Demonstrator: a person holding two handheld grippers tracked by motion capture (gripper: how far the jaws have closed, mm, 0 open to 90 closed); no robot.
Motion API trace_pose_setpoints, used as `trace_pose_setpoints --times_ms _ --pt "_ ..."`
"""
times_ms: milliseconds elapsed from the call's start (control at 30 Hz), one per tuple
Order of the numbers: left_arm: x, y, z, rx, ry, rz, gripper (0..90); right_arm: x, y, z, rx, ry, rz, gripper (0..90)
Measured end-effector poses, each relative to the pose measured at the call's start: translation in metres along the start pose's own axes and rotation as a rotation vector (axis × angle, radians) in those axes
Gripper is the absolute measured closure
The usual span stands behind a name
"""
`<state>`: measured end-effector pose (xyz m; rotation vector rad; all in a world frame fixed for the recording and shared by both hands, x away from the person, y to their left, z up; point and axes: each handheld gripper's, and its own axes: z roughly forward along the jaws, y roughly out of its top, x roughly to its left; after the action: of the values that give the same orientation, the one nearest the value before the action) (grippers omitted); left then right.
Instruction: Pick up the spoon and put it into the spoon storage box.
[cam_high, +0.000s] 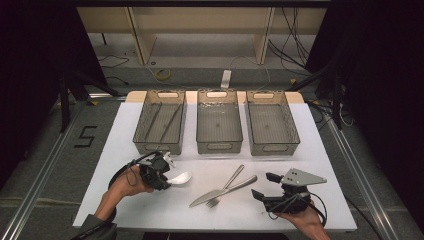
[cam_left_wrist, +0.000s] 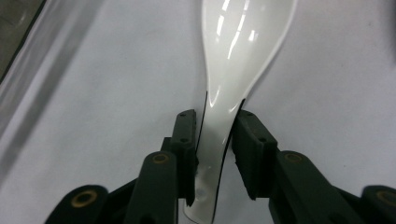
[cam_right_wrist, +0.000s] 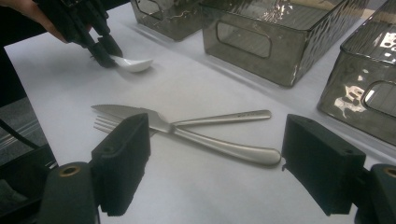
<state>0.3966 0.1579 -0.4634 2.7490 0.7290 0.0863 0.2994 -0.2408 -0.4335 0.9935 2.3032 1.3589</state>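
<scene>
1. Left gripper (cam_high: 167, 176) has its jaws closed onto the handle of a white ceramic soup spoon (cam_left_wrist: 236, 60); in the left gripper view both pads sit against the handle's sides. No earlier pic, so nothing on motion.
2. Spoon lies on the white table cover (cam_high: 125, 125), front-left area, bowl pointing right toward the cutlery, just in front of the left bin (cam_high: 160, 121).
3. Handling, my guess: glazed, so slippery; stiff; brittle, chips if dropped or knocked on a bin wall. Light enough for 1 gripper. Handle is narrow & curved, so a grip near mid-handle w/ pads square on the sides looks safest; too near the tail end & it may pivot.
4. Right gripper (cam_high: 267, 186) is wide open, nothing between the jaws, resting front-right.
5. Around: table knife (cam_right_wrist: 187, 130) & fork (cam_right_wrist: 187, 122) crossed mid-table, well apart from the spoon. 3 smoky plastic bins in a row behind; left one holds 2 thin dark sticks, prob. chopsticks (cam_high: 162, 120); middle bin (cam_high: 219, 121) & right bin (cam_high: 272, 121) look empty.
6. Nothing blocks the way spoon-to-bins except the bins' own front walls: needs a lift over.
</scene>
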Motion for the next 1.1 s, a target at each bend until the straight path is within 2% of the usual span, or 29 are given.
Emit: trace_pose_setpoints --times_ms 200,333,467,667,800,867,1100 --pt "0.001 -0.002 0.000 -0.018 -0.007 -0.007 78.2 0.000 0.000 0.000 0.005 -0.001 -0.001 24.8" --pt "0.001 -0.002 0.000 -0.014 0.004 -0.001 79.9 0.000 0.000 0.001 0.006 -0.002 -0.004 24.9" --pt "0.003 -0.003 -0.001 -0.017 0.022 -0.016 84.4 0.000 0.000 0.001 0.007 -0.001 -0.004 25.1" --pt "0.004 -0.003 -0.001 -0.016 0.020 -0.029 85.1 0.000 0.000 0.001 0.010 -0.003 -0.005 25.1" --pt "0.006 -0.002 -0.007 -0.050 0.029 -0.066 85.2 -0.001 0.000 0.000 0.009 -0.004 -0.004 25.1" --pt "0.006 -0.002 -0.011 -0.081 0.016 -0.090 85.3 0.000 0.000 0.000 0.008 -0.003 -0.005 25.1" --pt "0.004 0.001 -0.025 -0.182 -0.020 -0.110 85.3 0.000 0.000 0.001 0.009 0.001 -0.006 25.1"
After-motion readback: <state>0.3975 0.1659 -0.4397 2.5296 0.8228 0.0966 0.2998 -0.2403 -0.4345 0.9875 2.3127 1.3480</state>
